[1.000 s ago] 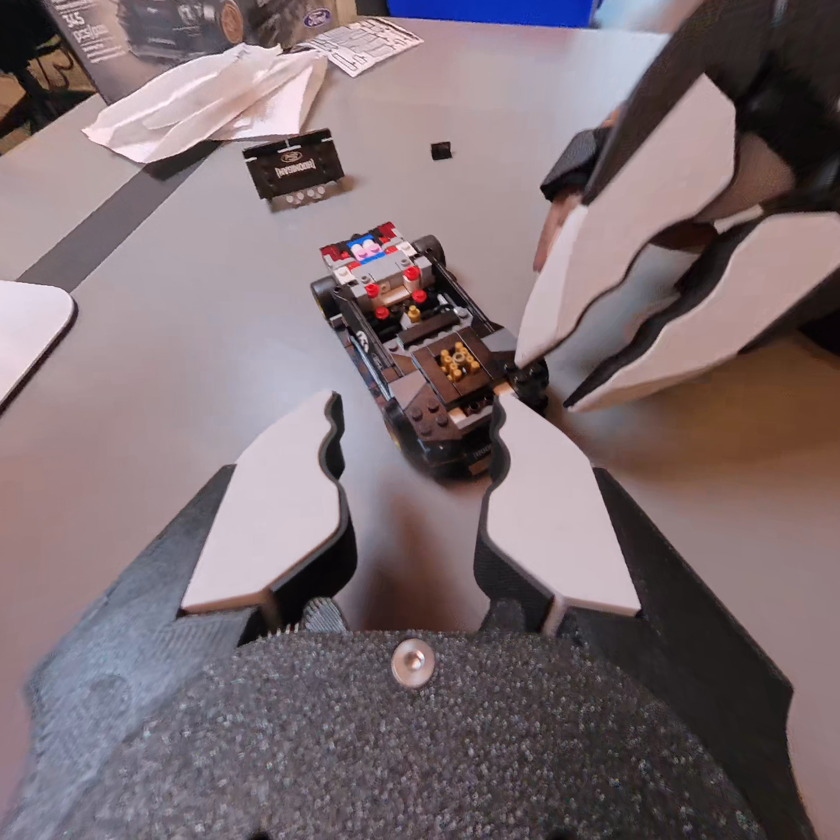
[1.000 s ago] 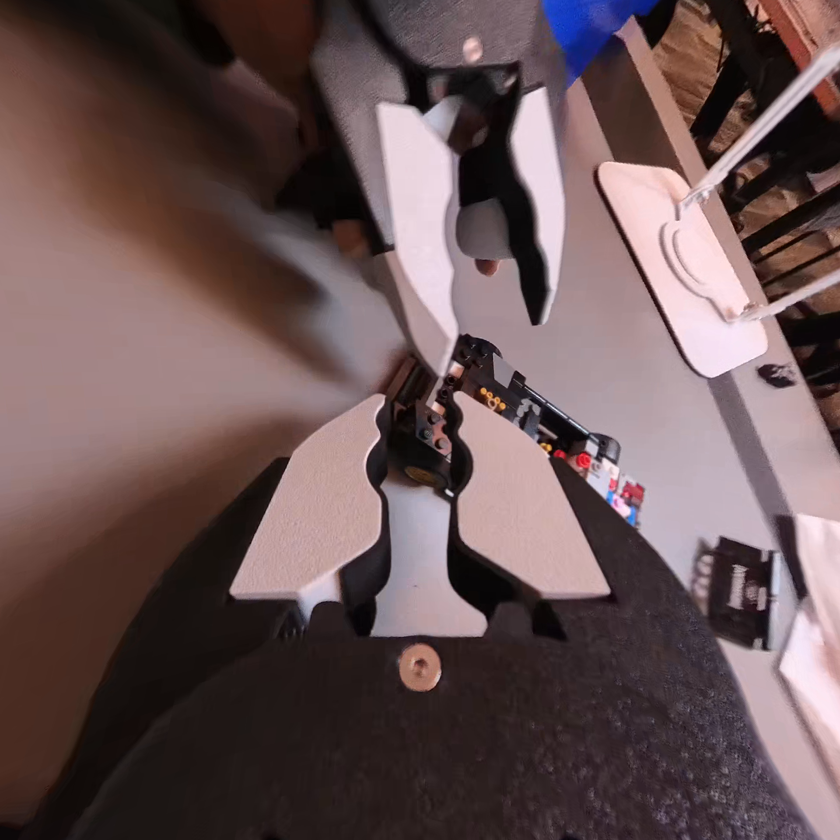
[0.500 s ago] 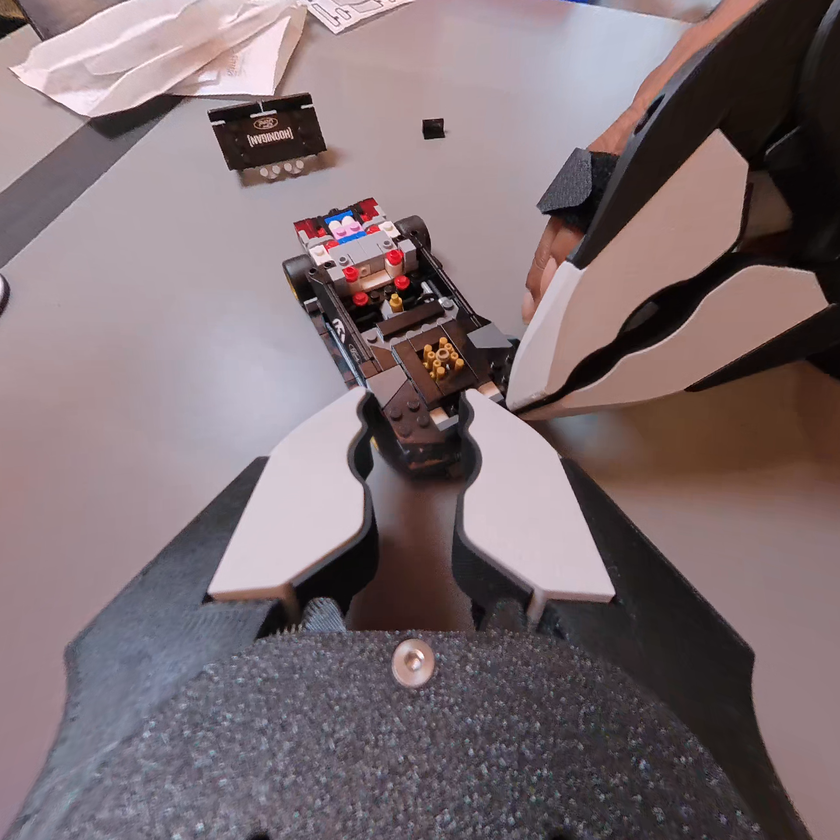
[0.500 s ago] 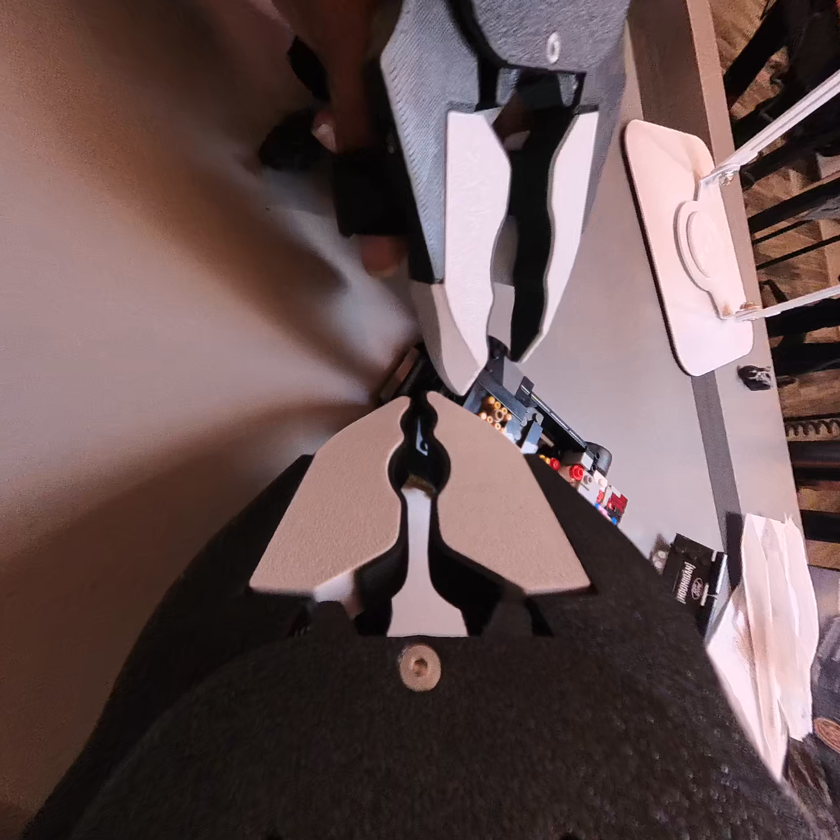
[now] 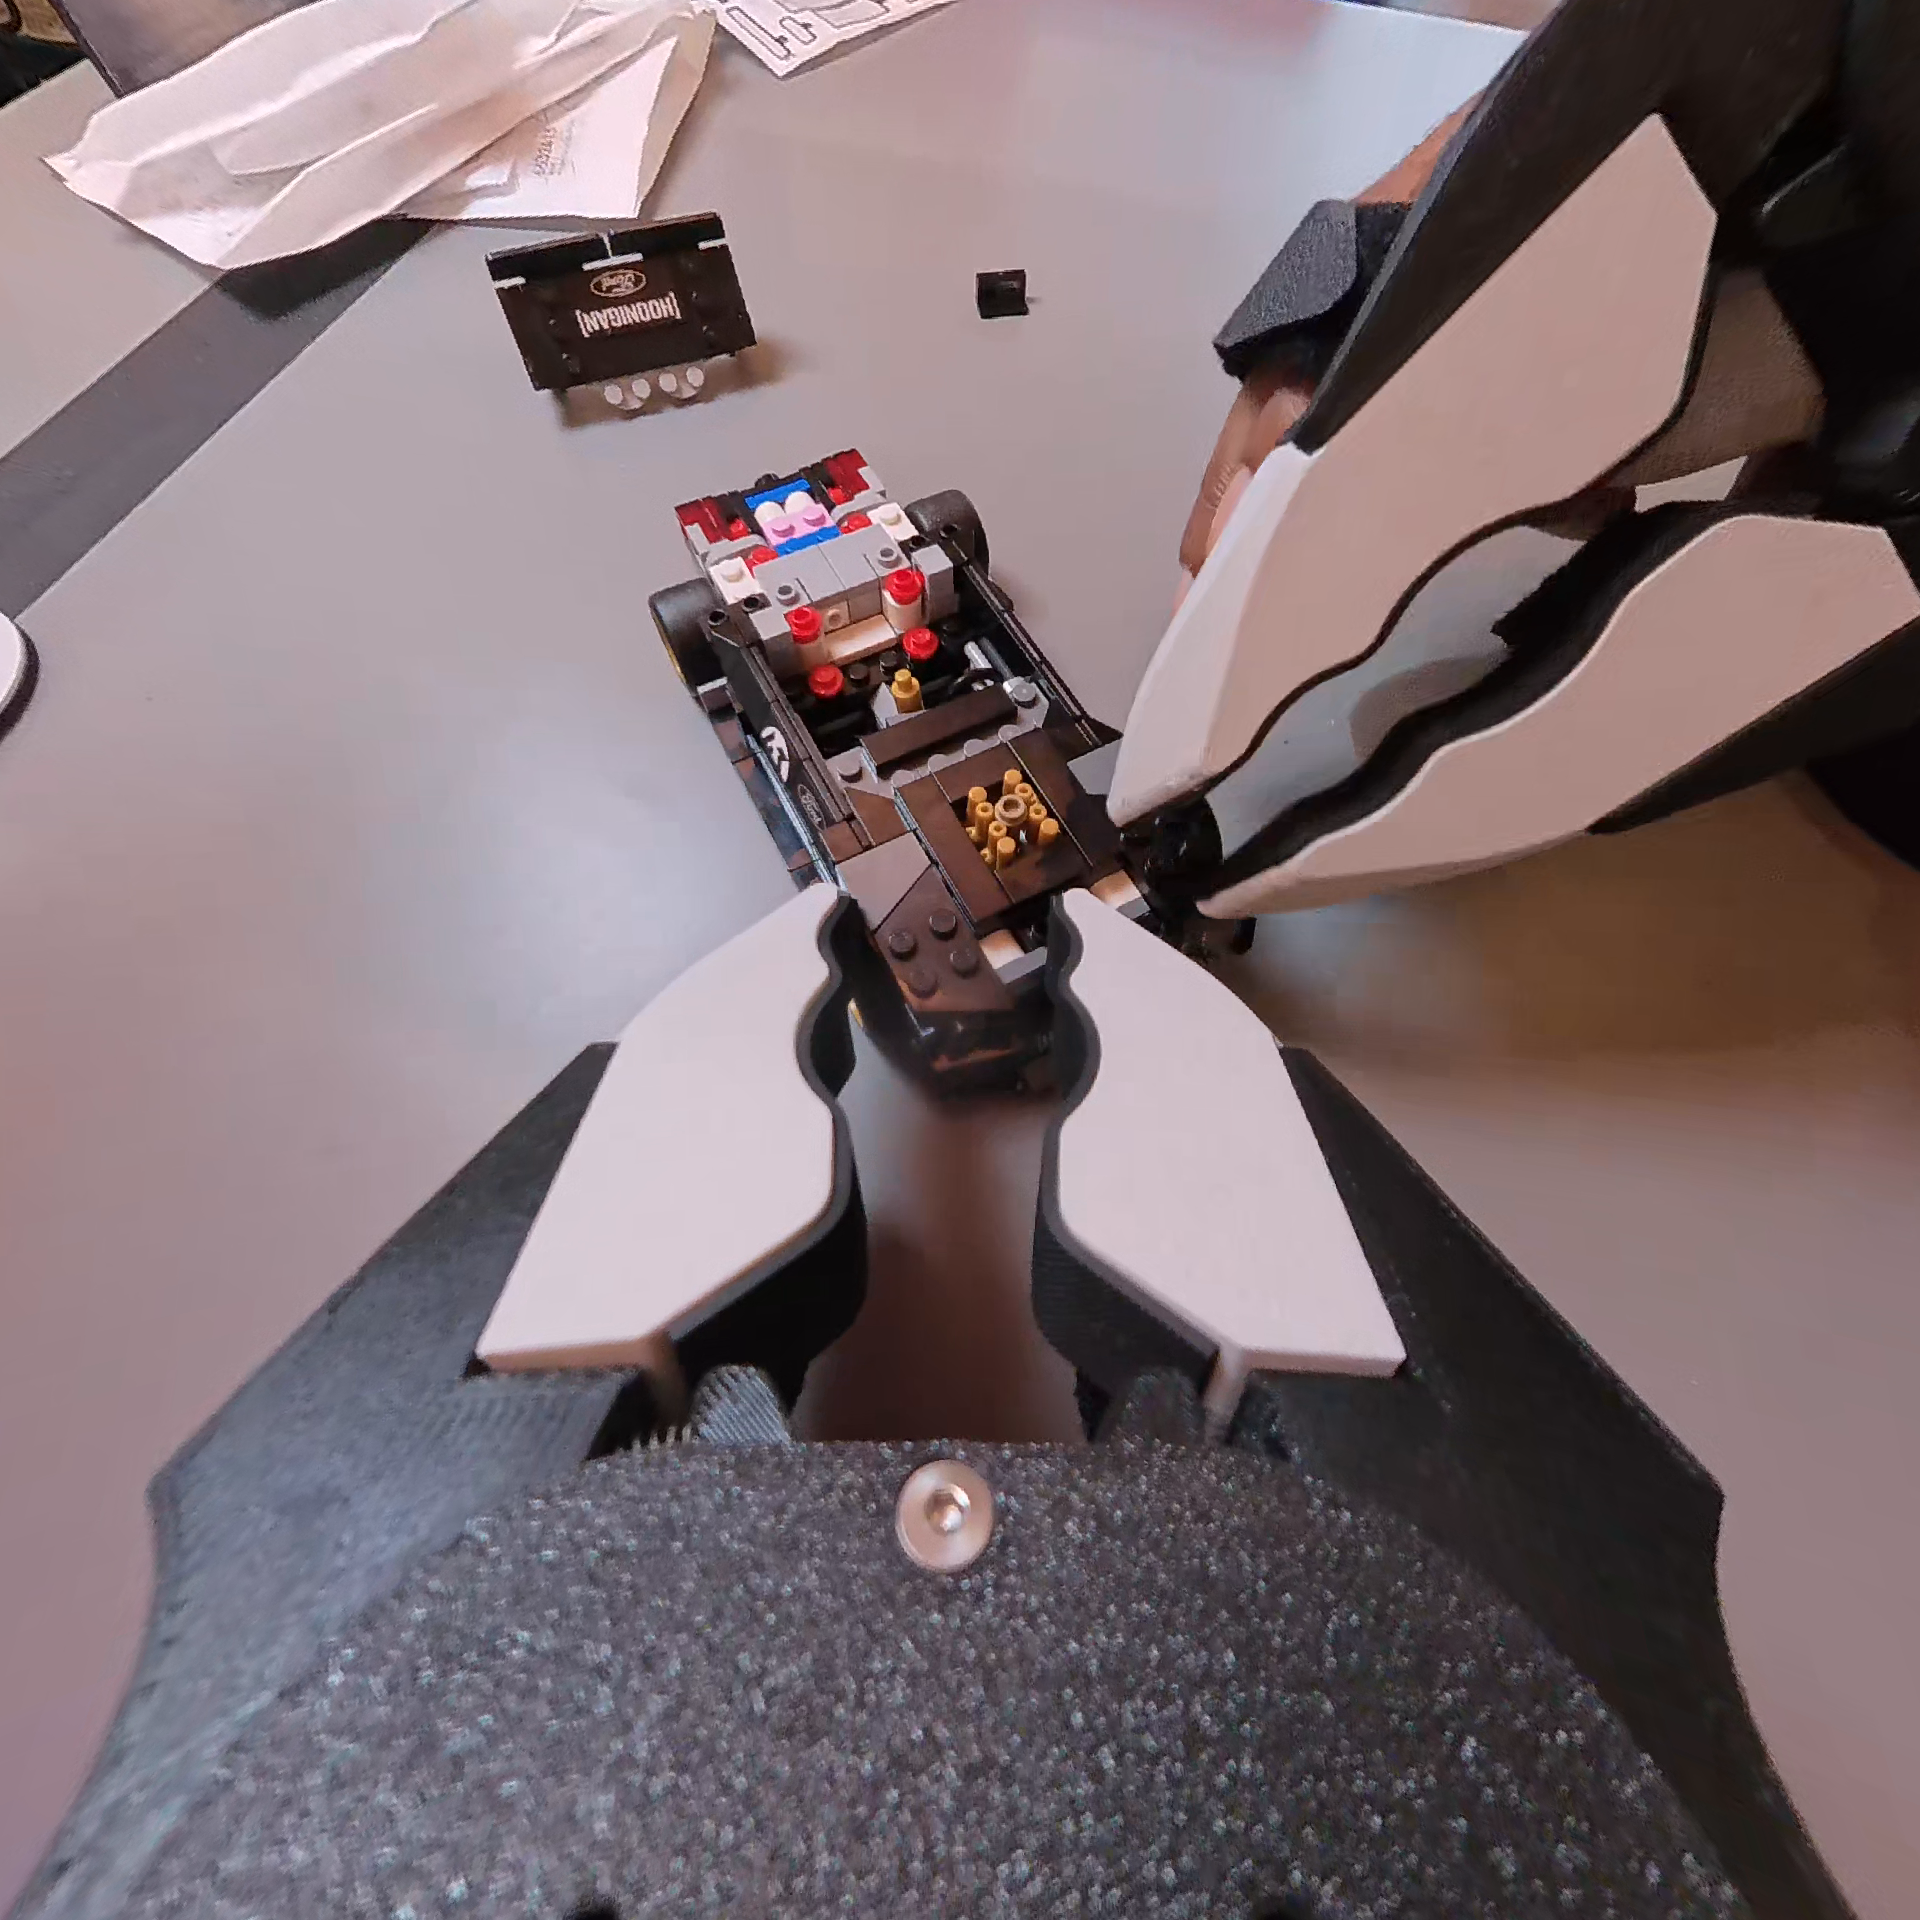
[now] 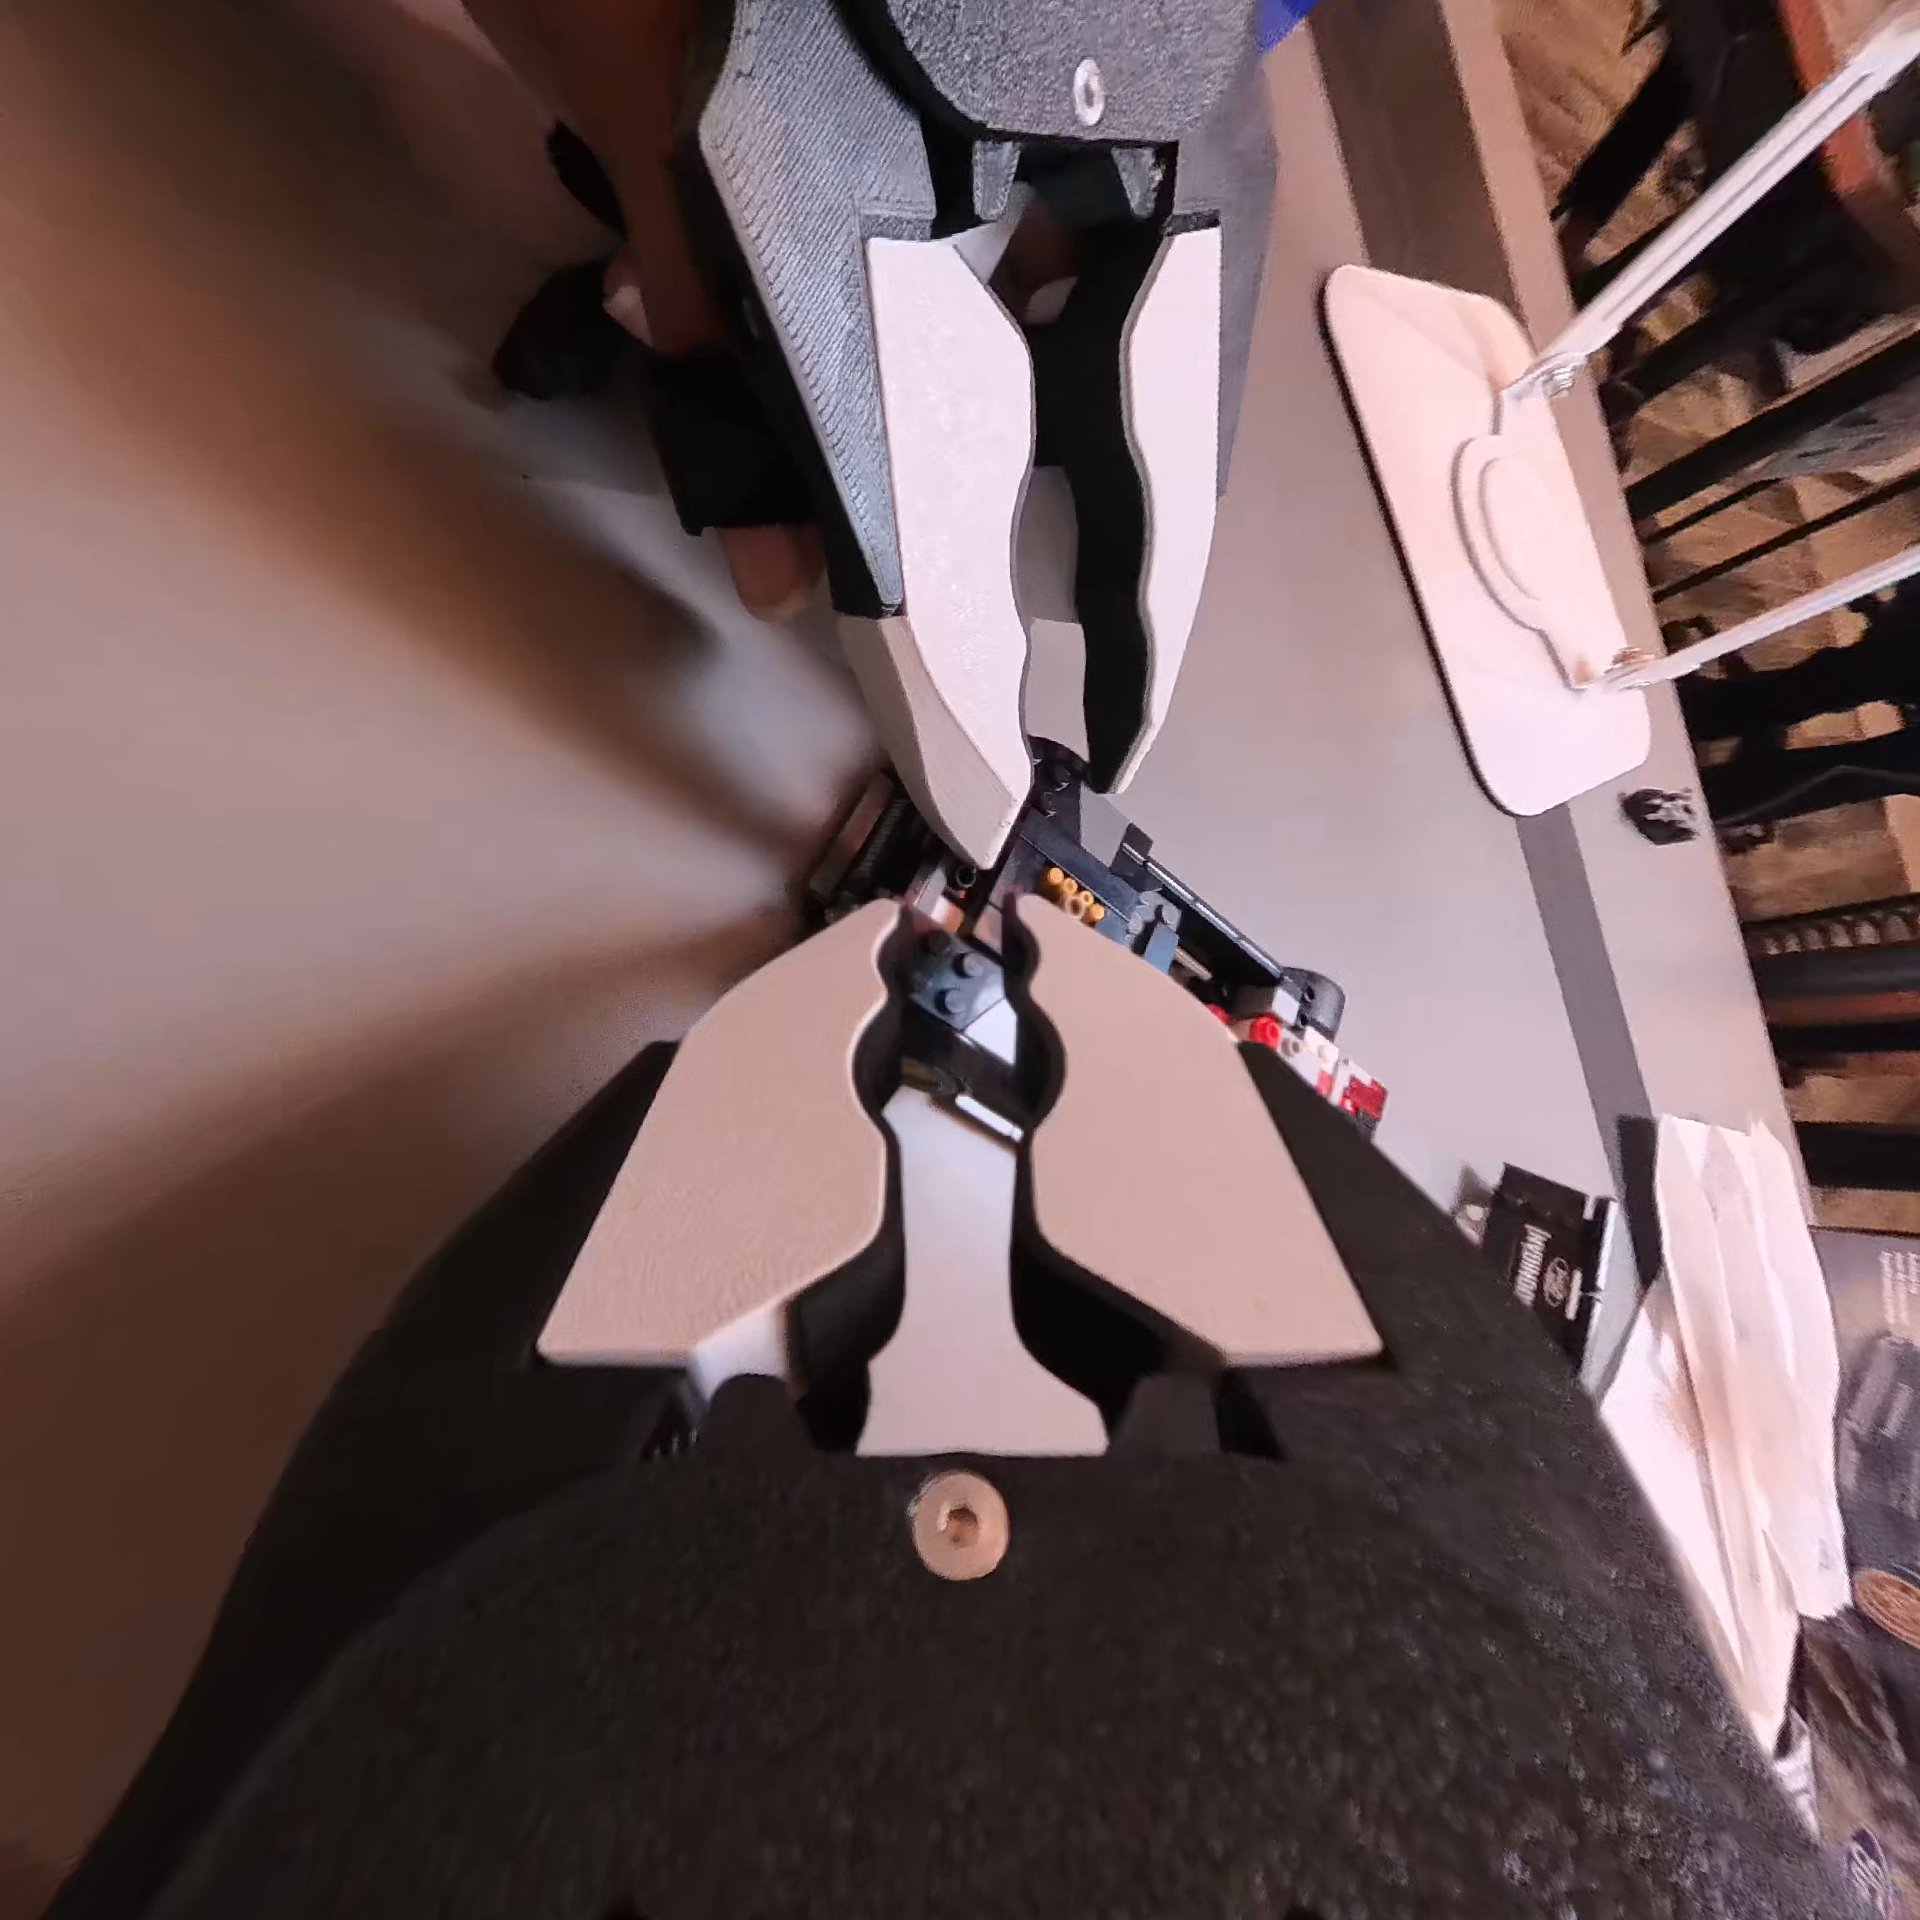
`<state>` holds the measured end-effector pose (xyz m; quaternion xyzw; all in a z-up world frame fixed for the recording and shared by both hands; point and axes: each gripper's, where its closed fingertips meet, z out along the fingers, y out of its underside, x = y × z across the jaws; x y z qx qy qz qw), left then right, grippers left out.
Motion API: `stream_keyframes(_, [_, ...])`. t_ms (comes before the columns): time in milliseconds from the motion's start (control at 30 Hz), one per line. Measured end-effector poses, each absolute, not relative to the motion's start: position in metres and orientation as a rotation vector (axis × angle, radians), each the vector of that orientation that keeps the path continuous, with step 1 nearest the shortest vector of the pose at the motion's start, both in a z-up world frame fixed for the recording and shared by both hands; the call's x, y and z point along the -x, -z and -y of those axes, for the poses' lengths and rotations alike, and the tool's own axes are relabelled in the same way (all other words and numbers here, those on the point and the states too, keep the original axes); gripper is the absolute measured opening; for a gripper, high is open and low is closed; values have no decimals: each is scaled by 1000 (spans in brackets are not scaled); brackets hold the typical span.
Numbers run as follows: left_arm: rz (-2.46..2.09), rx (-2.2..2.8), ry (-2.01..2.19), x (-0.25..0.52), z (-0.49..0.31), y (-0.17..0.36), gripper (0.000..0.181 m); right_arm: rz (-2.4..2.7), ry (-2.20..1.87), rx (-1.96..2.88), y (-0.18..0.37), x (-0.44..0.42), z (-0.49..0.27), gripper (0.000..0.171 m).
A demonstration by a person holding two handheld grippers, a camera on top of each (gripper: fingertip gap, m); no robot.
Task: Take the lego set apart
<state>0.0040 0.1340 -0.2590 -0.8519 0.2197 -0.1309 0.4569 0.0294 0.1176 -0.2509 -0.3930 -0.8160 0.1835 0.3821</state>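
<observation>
A black lego car (image 5: 883, 717) with red, grey and gold bricks stands on the grey table (image 5: 312, 748), its roof off. My left gripper (image 5: 951, 920) is shut on the car's near end, one finger on each side. My right gripper (image 5: 1164, 868) comes in from the right and is shut on the black front wheel (image 5: 1179, 847) at the car's near right corner. In the right wrist view my right gripper (image 6: 956, 920) holds that black studded corner and wheel (image 6: 951, 997). The left gripper (image 6: 1060, 805) shows just beyond it on the car (image 6: 1174, 925).
A black printed lego panel (image 5: 623, 312) and a small black piece (image 5: 1001, 293) lie behind the car. White paper bags (image 5: 395, 114) and a printed sheet (image 5: 831, 26) lie at the far edge. A white stand base (image 6: 1486, 540) sits near the table edge. A person's fingers (image 5: 1221, 488) hold the right gripper. My two grippers' fingertips are within a few centimetres of each other.
My left gripper moved forward and closed from wide open onto the car's near end. My right gripper closed, then settled around the front wheel.
</observation>
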Motion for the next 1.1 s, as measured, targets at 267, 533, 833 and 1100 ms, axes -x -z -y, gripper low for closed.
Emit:
stream_keyframes(267, [-539,2096,315,-4,-134,259,34,2213,-348,856,260,-28,-113,12])
stream_keyframes(533, [-546,2101,288,-4,-133,259,34,2185,-332,881,258,-27,-112,4])
stream_keyframes(833, [-537,2108,277,-3,-133,259,32,1975,-493,1031,234,-30,-124,1])
stream_keyframes(1100, [-509,2093,299,-3,-134,258,32,1711,-905,1275,201,-39,-140,2])
